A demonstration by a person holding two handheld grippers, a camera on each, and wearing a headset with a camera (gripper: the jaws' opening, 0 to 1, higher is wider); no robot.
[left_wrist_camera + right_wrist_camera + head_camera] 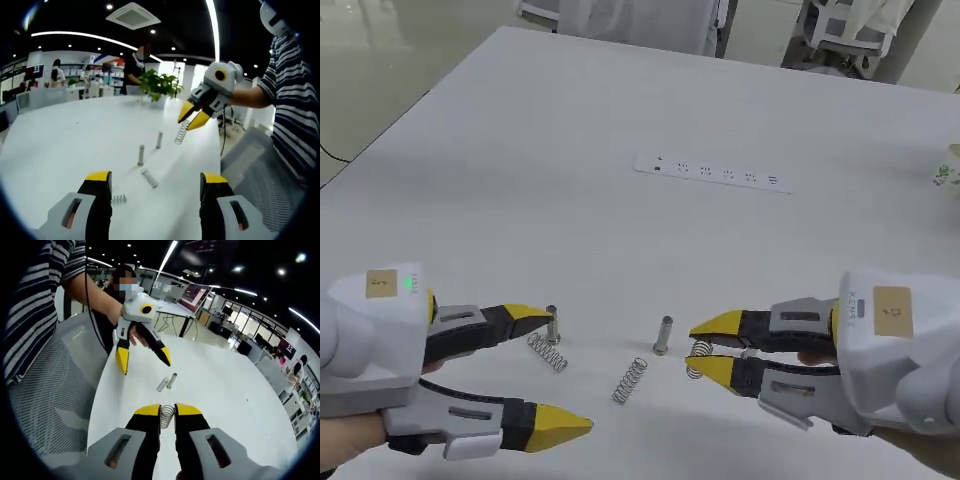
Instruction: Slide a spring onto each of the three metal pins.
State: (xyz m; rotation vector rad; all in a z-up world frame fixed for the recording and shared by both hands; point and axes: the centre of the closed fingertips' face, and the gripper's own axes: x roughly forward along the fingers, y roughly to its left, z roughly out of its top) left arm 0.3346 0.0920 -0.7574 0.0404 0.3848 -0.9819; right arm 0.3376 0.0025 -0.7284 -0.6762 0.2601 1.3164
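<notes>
Two short metal pins stand upright on the white table, one (pixel 553 324) by my left gripper's upper fingertip and one (pixel 663 335) just left of my right gripper. My right gripper (pixel 693 348) is shut on a spring (pixel 700 357), which is pinched between its yellow tips (pixel 167 416) and hangs from them (pixel 181 132). My left gripper (pixel 571 370) is open with nothing between its jaws (pixel 156 177). Two loose springs lie flat, one (pixel 547 352) beside the left pin and one (pixel 630 380) below the middle pin.
A white power strip (pixel 710 172) lies further back on the table (pixel 520 150). Office chairs (pixel 840 30) stand beyond the far edge. A potted plant (pixel 159 85) sits at the table's end, and people stand in the background.
</notes>
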